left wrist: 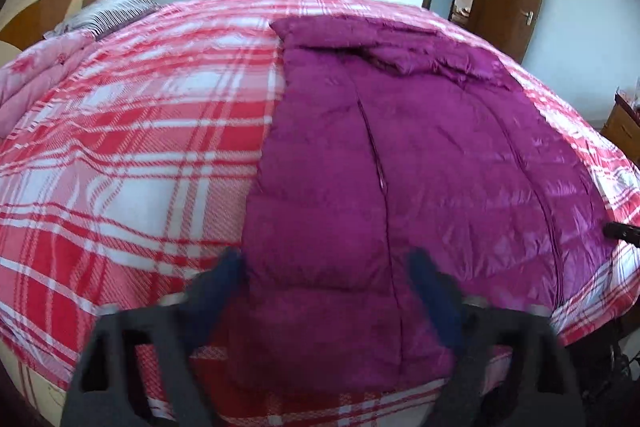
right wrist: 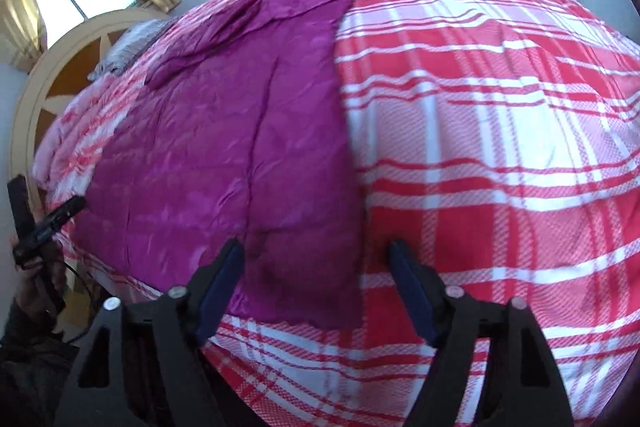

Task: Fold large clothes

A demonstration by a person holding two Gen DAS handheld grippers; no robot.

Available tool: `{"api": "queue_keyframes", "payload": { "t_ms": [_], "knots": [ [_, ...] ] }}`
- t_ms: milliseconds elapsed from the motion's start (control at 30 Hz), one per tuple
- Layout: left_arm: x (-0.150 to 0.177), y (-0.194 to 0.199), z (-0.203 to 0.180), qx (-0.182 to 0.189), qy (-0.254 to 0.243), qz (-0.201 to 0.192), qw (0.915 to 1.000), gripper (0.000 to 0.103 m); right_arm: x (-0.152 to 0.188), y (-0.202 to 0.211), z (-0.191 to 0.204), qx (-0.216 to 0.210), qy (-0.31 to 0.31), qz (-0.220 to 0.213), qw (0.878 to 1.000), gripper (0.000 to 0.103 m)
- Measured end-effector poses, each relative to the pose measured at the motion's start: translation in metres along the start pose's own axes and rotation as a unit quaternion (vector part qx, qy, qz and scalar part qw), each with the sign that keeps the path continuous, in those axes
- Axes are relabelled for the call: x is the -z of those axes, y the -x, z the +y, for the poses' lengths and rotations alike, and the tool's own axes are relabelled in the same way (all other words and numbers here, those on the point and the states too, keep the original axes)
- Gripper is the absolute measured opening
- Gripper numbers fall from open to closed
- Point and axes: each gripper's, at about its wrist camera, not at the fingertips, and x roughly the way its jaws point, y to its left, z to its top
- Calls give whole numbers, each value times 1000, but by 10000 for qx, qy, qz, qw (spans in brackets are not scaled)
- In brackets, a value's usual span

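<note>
Both our jaws gape empty over the purple down jacket (left wrist: 400, 167); we'd pinch hem corners at 6 o'clock, folding toward 12.

Magenta puffer jacket (left wrist: 400, 155), quilted and glossy, spread flat and front up. Closed zipper line (left wrist: 376, 163) running lengthwise down the middle. Hem end nearest, lying between and just ahead of the left tool's fingertips. In the right wrist view, same garment (right wrist: 224, 155) ahead and left, its near corner between that tool's spread fingers; far end rumpled.
</note>
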Motion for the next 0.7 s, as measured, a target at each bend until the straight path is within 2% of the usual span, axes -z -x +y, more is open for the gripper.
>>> {"api": "queue_keyframes", "payload": {
  "t_ms": [67, 100, 133, 167, 300, 433, 567, 700],
  "knots": [
    [2, 2, -3, -48, -131, -38, 9999, 40, 0, -3, 5, 164, 146, -18, 9998, 50],
    [2, 4, -3, 74, -173, -1, 9998, 16, 3, -1, 4, 161, 148, -25, 9998, 34],
    [0, 7, -1, 251, -113, 33, 9996, 10, 2, 0, 4, 95, 115, -28, 9999, 20],
    [-2, 11, 1, 320, -40, 12, 9995, 9, 1, 2, 3, -31, 94, -38, 9999, 12],
    [-10, 45, -1, 718, -81, -252, 9971, 5, 5, 19, 9, -263, 168, -202, 9993, 8],
    [-17, 97, -7, 1181, -196, -684, 9904, 4, 5, 54, 10, -501, 168, -473, 9975, 7],
    [-25, 148, -13, 1607, -333, -1081, 9805, 4, 1, 106, 12, -733, 163, -895, 9931, 7],
    [-41, 170, -13, 1830, -286, -1362, 9732, 4, -4, 164, 10, -994, 90, -1514, 9834, 7]
  ]
}}
